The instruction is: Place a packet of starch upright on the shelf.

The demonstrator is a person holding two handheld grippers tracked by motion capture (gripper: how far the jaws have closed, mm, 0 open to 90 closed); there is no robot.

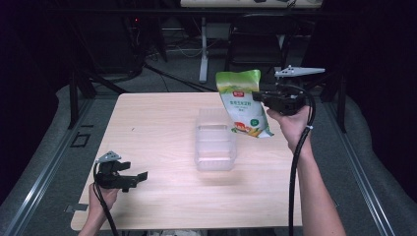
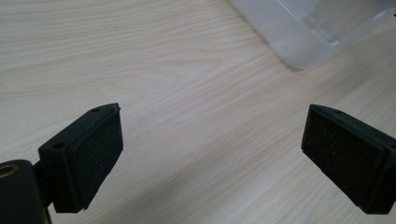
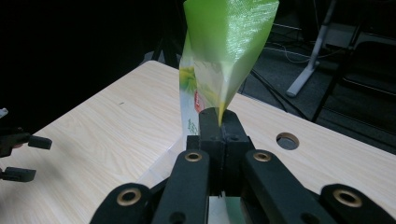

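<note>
A green and white snack bag (image 1: 242,102) hangs in the air above the table's right half, just right of a clear plastic box (image 1: 215,146). My right gripper (image 1: 259,96) is shut on the bag's right edge. In the right gripper view the two jaws are pressed together on the bag (image 3: 224,51), which rises above them. My left gripper (image 1: 140,178) rests low over the table's front left corner, open. In the left gripper view its black pads (image 2: 95,156) stand wide apart over bare wood with nothing between them.
The light wooden table (image 1: 157,128) has a round cable hole (image 3: 287,140) near its far edge. The clear box's corner (image 2: 308,32) lies ahead of the left gripper. Behind the table stand a dark chair (image 1: 255,44) and a white desk leg (image 1: 203,49).
</note>
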